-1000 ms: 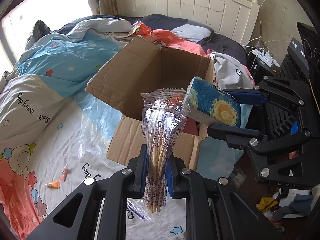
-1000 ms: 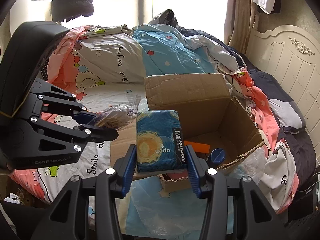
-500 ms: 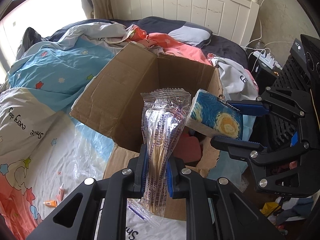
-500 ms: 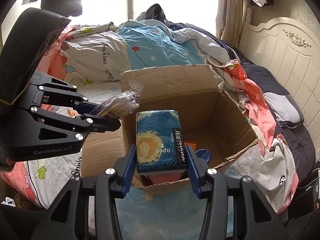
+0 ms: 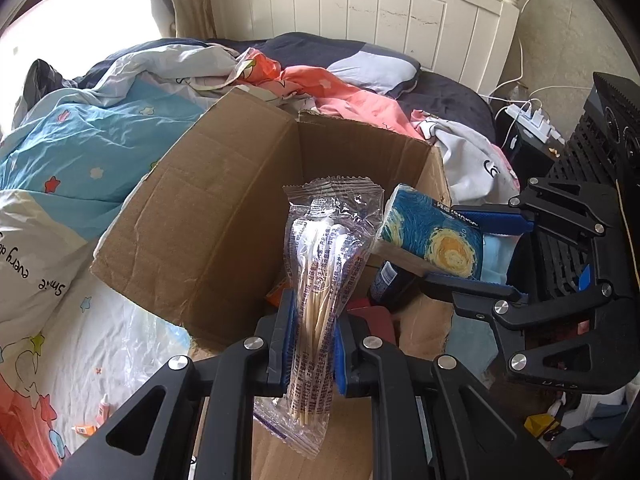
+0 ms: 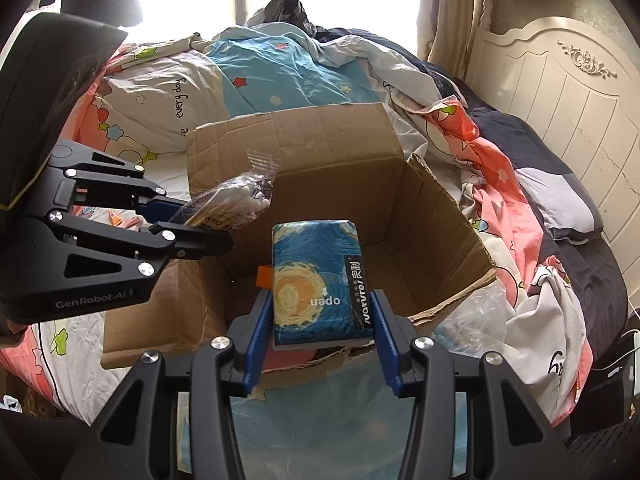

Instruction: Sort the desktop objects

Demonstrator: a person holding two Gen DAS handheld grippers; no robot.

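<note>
An open cardboard box (image 5: 224, 216) (image 6: 320, 152) sits on the bed. My left gripper (image 5: 312, 312) is shut on a clear packet of cotton swabs (image 5: 324, 264), held upright over the box's near edge. That packet (image 6: 236, 204) and the left gripper (image 6: 208, 224) also show at the left of the right wrist view. My right gripper (image 6: 320, 316) is shut on a blue tissue pack with a swirl painting print (image 6: 316, 280), held above the box's opening. In the left wrist view the tissue pack (image 5: 432, 236) and right gripper (image 5: 472, 248) hang over the box's right side.
Inside the box lie a dark bottle (image 5: 386, 284), an orange item (image 6: 264, 276) and a red thing (image 5: 372, 320). A crumpled star-print quilt (image 5: 80, 148) covers the bed, with small tubes (image 5: 102, 412) on it. A white headboard (image 5: 360, 12) and a power strip (image 5: 528, 120) stand behind.
Both grippers have moved forward and a little down toward the box with their loads. The box now fills more of each view, and its inside shows below the tissue pack.
</note>
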